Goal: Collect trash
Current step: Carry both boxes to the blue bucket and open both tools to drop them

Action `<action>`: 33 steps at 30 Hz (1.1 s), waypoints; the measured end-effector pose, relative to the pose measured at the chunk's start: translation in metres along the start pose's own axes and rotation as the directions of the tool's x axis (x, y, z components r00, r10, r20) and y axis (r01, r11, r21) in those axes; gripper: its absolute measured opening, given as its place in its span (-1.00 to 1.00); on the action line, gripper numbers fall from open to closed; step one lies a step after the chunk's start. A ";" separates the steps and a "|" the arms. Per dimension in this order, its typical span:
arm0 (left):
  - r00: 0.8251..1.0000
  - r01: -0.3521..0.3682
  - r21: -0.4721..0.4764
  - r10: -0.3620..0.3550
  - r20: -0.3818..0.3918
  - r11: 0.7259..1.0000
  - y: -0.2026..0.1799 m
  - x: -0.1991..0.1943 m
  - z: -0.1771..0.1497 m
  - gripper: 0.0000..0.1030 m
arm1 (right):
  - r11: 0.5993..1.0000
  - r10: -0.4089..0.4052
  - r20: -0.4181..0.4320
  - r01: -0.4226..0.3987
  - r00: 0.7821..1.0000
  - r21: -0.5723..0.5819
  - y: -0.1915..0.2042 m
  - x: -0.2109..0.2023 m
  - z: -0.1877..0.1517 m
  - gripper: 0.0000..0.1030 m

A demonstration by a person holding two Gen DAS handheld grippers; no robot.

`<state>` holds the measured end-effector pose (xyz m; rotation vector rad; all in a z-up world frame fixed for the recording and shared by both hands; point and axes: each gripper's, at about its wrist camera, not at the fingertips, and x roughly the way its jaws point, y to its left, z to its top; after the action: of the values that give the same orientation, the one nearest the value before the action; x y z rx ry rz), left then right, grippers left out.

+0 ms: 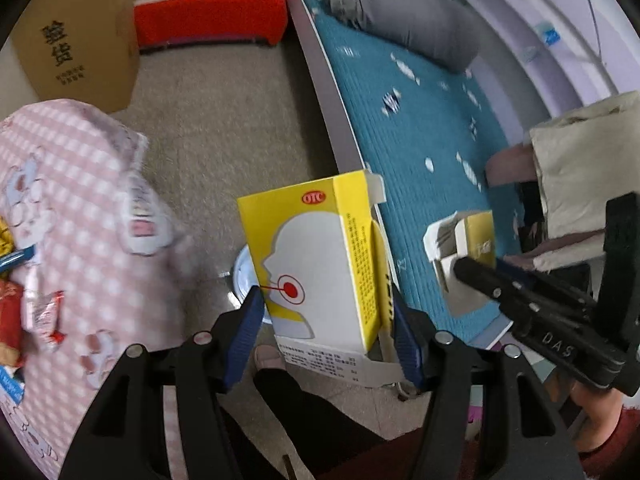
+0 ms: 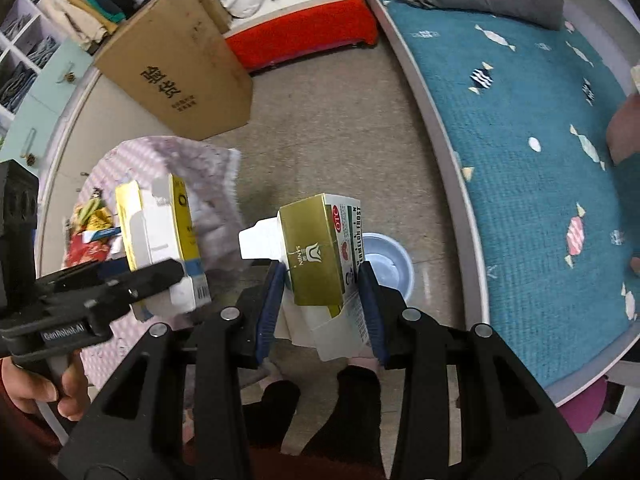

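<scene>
Holding both boxes clear of the floor: your left tongs [image 1: 328, 316] clamp the yellow medicine box [image 1: 316, 260], right tongs [image 2: 322, 300] clamp the gold box [image 2: 316, 256]. Pink checked bag [image 1: 76, 200] sits left with wrappers inside, likely the drop point.

The yellow medicine box [image 1: 320, 264] at the frame's centre is smooth printed card with a slight sheen; the gold box [image 2: 316, 252] looks metallic-glossy card; the large carton [image 2: 176, 68] at upper left is matt brown cardboard; the pink checked bag [image 1: 80, 200] at left looks soft cloth; the teal bed cover [image 2: 540, 152] at right is ribbed, matt fabric; the floor [image 1: 224, 120] is rough, dull grey.
</scene>
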<state>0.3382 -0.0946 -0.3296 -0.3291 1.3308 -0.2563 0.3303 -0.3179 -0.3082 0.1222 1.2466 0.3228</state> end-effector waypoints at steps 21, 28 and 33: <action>0.995 -0.099 -0.080 0.099 -0.009 0.992 -0.011 0.020 0.008 0.59 | 0.999 0.035 -0.086 -0.034 0.996 0.010 -0.035 0.037 -0.001 -0.26; 0.991 -0.130 -0.124 0.133 0.018 0.984 0.005 0.001 -0.002 0.59 | 0.997 0.050 -0.110 -0.056 0.993 -0.053 -0.014 0.055 0.002 -0.18; 0.989 -0.131 -0.159 0.139 0.043 0.979 0.019 -0.017 -0.013 0.59 | 0.997 0.036 -0.094 -0.042 0.995 -0.058 -0.004 0.057 0.006 0.25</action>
<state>0.3219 -0.0723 -0.3242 -0.3730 1.3165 -0.0289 0.3527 -0.3040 -0.3589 0.0806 1.3267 0.4034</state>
